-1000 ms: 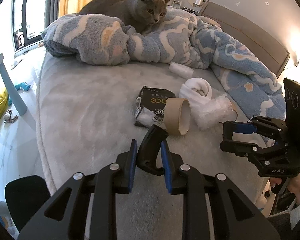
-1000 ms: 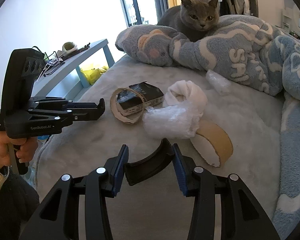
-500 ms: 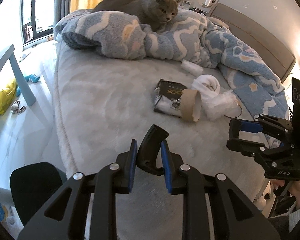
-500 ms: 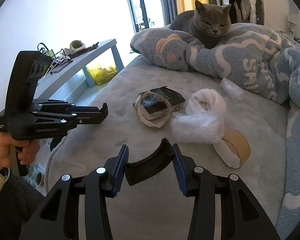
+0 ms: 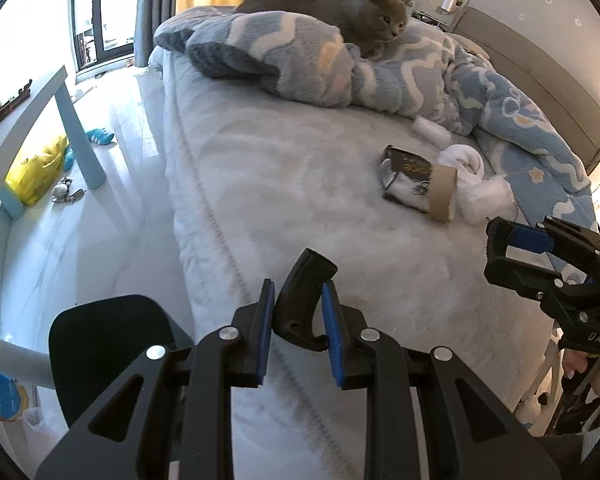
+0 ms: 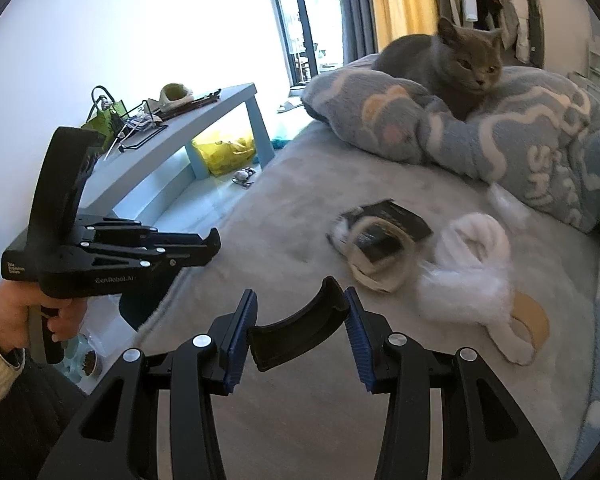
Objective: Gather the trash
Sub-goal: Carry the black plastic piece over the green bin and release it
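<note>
**Figure: Both grippers loaded, trash pile still on the bed**

Nearest the lens in the left wrist view, the left gripper (image 5: 298, 312) is closed almost fully on a curved black plastic piece (image 5: 302, 300), pinched edge-on between its blue pads. In the right wrist view, the right gripper (image 6: 300, 336) stands partly open, its jaws spanning a wider curved black shell (image 6: 296, 328) that is wedged crosswise between the pads. Each gripper also appears in the other's view, the left one gripped by a hand (image 6: 40, 316) in a pale sleeve.

Below and left of the left gripper, off the edge of the bed (image 5: 284, 184), lies a dark rounded shape (image 5: 112, 340); whether it is a bin cannot be told.

Farther out on the grey bedcover sits the remaining trash: a cardboard tape ring (image 5: 444, 194) leaning against a black packet (image 5: 406, 170), then crumpled white wrapping (image 6: 472, 264) and a second cardboard ring (image 6: 528, 324) partly under it. A small white roll (image 5: 432, 132) lies near the quilt.

Farthest back, a grey cat (image 6: 456, 68) rests on the blue patterned quilt (image 5: 380, 76).

Judged step: carrying two picked pieces towards disposal. The next move calls for finding a receptacle, releasing both pieces, then returning for the pile, well clear of the cat.
</note>
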`<state>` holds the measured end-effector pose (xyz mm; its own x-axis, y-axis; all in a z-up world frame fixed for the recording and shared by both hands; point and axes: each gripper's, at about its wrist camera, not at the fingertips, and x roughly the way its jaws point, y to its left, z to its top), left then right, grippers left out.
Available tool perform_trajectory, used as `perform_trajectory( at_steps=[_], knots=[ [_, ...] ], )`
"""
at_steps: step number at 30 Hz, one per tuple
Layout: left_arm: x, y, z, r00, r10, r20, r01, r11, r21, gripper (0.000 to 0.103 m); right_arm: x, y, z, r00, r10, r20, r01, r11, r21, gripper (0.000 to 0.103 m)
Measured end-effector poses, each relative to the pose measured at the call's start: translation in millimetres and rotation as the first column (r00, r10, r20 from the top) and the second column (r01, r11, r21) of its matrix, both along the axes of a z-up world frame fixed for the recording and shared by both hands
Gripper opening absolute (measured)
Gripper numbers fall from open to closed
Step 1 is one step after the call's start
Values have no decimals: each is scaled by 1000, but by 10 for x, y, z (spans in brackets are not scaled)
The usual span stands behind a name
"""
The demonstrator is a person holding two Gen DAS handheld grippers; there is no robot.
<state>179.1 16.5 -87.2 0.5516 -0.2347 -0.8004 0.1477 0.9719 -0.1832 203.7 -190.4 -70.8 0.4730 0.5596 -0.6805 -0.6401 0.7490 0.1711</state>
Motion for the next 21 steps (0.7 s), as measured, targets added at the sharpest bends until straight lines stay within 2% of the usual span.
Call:
perform_trajectory(
  at_steps=[12,21],
  knots=[
    [-140,492,41,998,58,19,-58,997,40,26,41,563,68,998,55,-6,-55,999,3,45],
    [-212,996,-59,993,118,-7,-118,992,44,26,74,1067,64,994,101,-31,-100,995,8,45]
  ],
)
